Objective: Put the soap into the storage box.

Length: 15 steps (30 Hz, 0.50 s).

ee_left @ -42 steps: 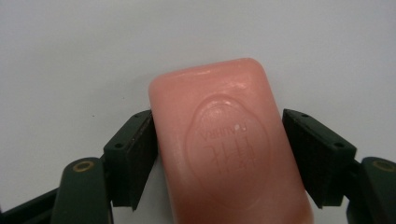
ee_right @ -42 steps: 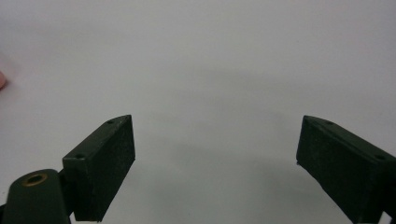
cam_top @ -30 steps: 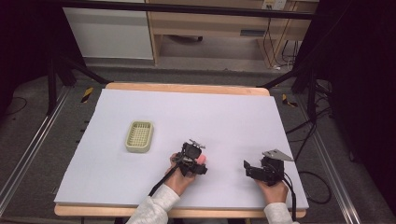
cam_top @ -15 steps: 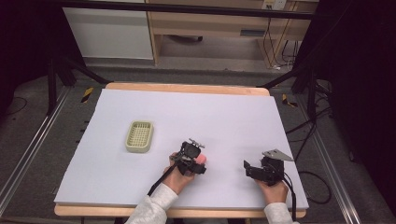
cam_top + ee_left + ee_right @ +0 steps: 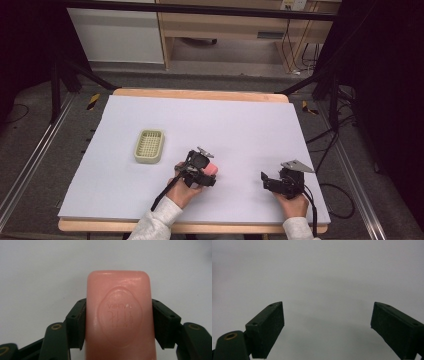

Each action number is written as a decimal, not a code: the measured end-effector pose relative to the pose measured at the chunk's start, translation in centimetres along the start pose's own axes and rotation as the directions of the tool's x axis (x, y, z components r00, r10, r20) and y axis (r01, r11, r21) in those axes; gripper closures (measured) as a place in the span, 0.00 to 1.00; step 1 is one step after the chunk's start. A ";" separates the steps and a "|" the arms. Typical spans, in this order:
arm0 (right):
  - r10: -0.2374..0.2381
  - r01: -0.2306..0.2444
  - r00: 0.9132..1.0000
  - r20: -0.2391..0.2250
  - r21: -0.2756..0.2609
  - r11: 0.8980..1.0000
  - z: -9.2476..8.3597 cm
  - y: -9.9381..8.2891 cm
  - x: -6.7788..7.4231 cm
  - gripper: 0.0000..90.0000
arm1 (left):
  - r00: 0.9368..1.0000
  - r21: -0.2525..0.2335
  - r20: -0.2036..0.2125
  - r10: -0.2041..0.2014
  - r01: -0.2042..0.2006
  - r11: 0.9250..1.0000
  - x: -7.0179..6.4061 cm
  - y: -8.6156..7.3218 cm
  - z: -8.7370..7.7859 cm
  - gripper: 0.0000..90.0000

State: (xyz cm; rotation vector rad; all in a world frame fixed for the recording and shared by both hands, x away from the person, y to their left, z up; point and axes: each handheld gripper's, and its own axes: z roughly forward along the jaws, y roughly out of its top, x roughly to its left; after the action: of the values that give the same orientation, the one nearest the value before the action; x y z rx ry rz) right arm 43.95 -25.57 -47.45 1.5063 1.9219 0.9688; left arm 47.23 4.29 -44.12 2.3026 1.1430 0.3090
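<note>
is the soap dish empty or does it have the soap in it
Empty. The green soap dish shows only its bare slotted floor; the pink soap bar sits apart from it, clamped between the left gripper jaws.

My left gripper (image 5: 119,322) holds a pink soap bar (image 5: 119,315) whose near end the frame cuts off, its embossed lettering unreadable.

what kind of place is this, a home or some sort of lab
Probably a lab or recording workspace, not a home: a table covered in plain white, dark metal frame legs around it, loose cables on the grey floor.
</note>
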 end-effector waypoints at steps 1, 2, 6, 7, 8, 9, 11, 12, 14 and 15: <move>0.002 -0.002 1.000 0.000 0.001 1.000 0.0 0.0 0.0 0.13 | 1.000 -0.006 0.001 -0.002 0.002 1.000 0.1 -0.1 -0.3 0.41; 0.001 -0.001 1.000 0.002 0.000 1.000 0.0 0.0 0.0 0.13 | 1.000 -0.008 0.004 -0.002 0.002 1.000 0.2 -0.1 -0.5 0.41; 0.001 -0.001 1.000 0.001 0.001 1.000 0.0 0.0 0.0 0.13 | 1.000 -0.023 0.007 0.000 0.000 1.000 0.8 -0.3 -1.5 0.41; 0.000 0.000 1.000 0.003 0.000 1.000 0.0 0.0 0.0 0.13 | 1.000 -0.027 0.002 0.002 -0.002 1.000 1.1 -0.3 -1.9 0.41; 0.000 0.000 1.000 0.002 0.000 1.000 0.0 0.0 0.0 0.13 | 1.000 -0.030 -0.001 0.001 -0.001 1.000 1.2 -0.4 -2.1 0.41; 0.001 -0.001 1.000 0.002 0.000 1.000 0.0 0.0 0.0 0.13 | 1.000 -0.030 -0.001 0.001 -0.001 1.000 1.2 -0.4 -2.1 0.41; 0.001 -0.001 1.000 0.003 0.000 1.000 0.0 0.0 0.0 0.13 | 1.000 -0.035 -0.009 0.002 -0.002 0.999 1.5 -0.5 -2.5 0.41; 0.001 -0.001 1.000 0.003 0.000 1.000 0.0 0.0 0.0 0.13 | 1.000 -0.037 -0.010 0.003 -0.003 0.999 1.7 -0.5 -2.7 0.41; 0.000 0.000 1.000 0.003 -0.001 1.000 0.0 0.0 0.0 0.13 | 1.000 -0.040 -0.015 0.003 -0.004 0.999 2.1 -0.7 -3.1 0.41; -0.001 0.001 1.000 0.003 -0.001 1.000 0.0 0.0 0.0 0.13 | 1.000 -0.043 -0.017 0.002 -0.002 0.999 2.3 -0.8 -3.3 0.41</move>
State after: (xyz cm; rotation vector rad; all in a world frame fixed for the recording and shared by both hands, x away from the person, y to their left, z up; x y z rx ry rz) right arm 43.93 -25.59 -47.43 1.5053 1.9192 0.9671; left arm 46.75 7.67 -41.93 2.2681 1.1320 0.3513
